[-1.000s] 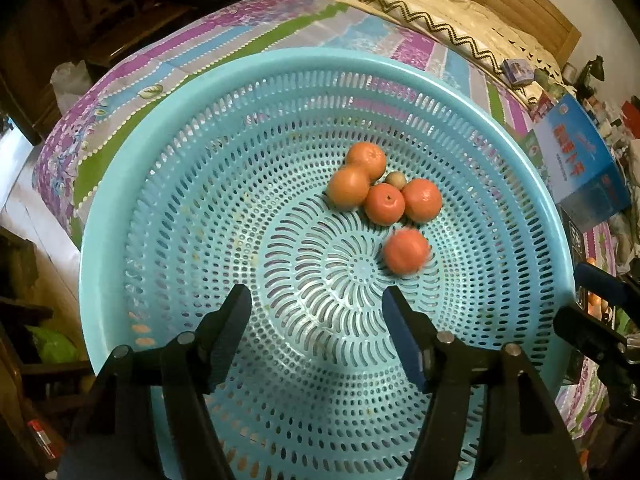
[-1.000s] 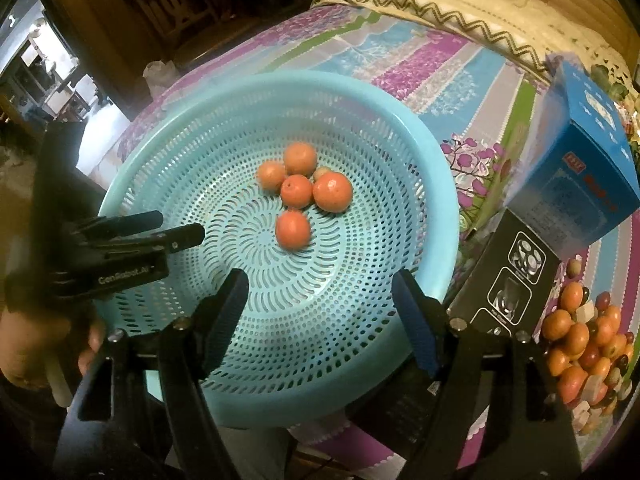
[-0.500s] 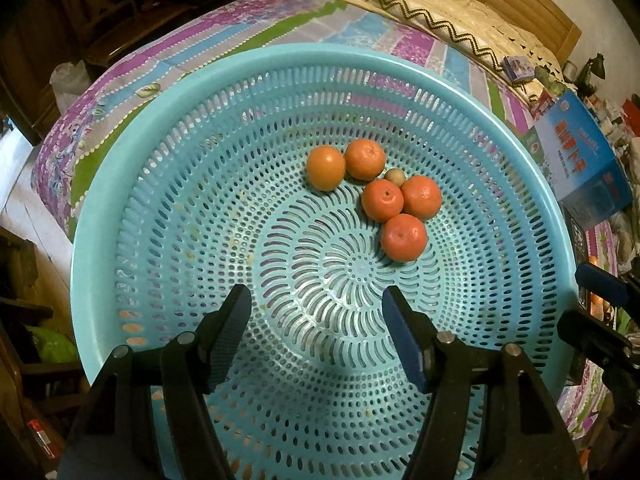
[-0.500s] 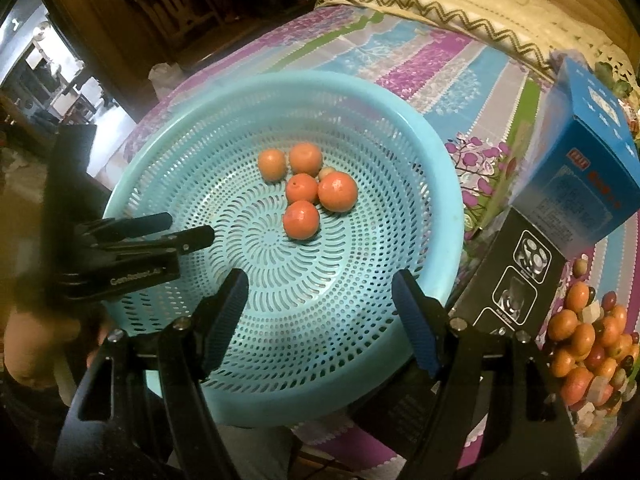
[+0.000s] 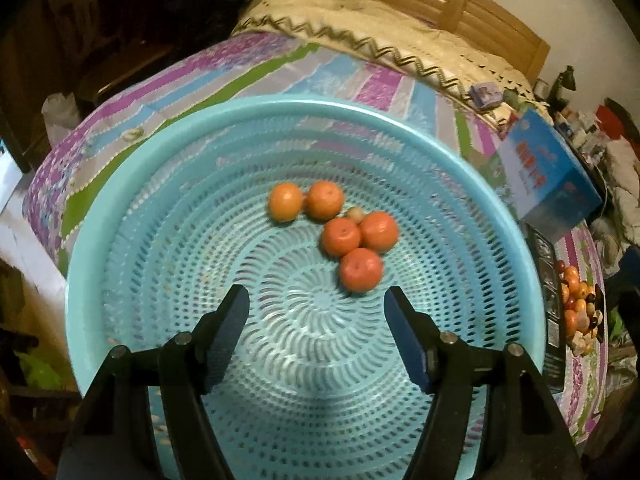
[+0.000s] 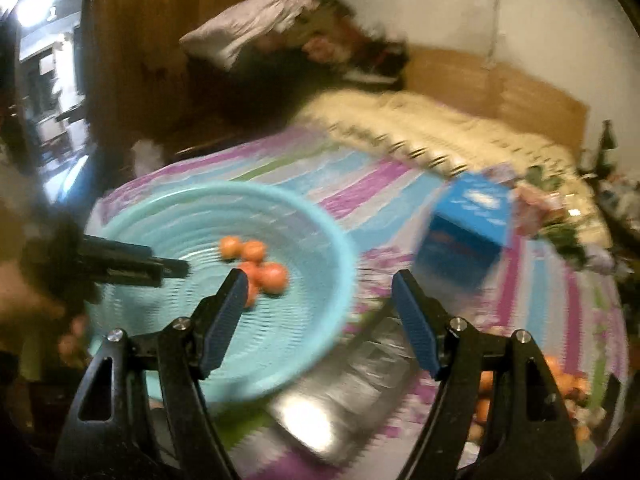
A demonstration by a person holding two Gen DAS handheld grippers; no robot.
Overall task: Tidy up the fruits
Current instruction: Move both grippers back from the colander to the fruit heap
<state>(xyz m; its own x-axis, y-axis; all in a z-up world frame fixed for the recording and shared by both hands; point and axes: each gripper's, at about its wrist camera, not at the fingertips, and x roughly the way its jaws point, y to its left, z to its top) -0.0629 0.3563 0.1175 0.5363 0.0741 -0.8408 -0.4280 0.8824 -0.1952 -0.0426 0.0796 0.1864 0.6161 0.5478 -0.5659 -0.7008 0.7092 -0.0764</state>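
Inside the round perforated turquoise plastic basket [image 5: 132, 184], five orange tangerines [image 5: 341, 237] lay clustered. Both the left gripper [image 5: 316, 312] and right gripper [image 6: 318, 296] stood wide open, empty. The mixed fruit pile [image 5: 576, 300] at far right remained unsorted.

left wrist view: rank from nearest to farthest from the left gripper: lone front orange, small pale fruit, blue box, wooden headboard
From the left gripper:
1. Lone front orange, just ahead of the right fingertip, in the basket.
2. Small pale fruit, behind it, wedged among the oranges.
3. Blue box, outside the basket rim, to the right.
4. Wooden headboard, at the bed's far end.
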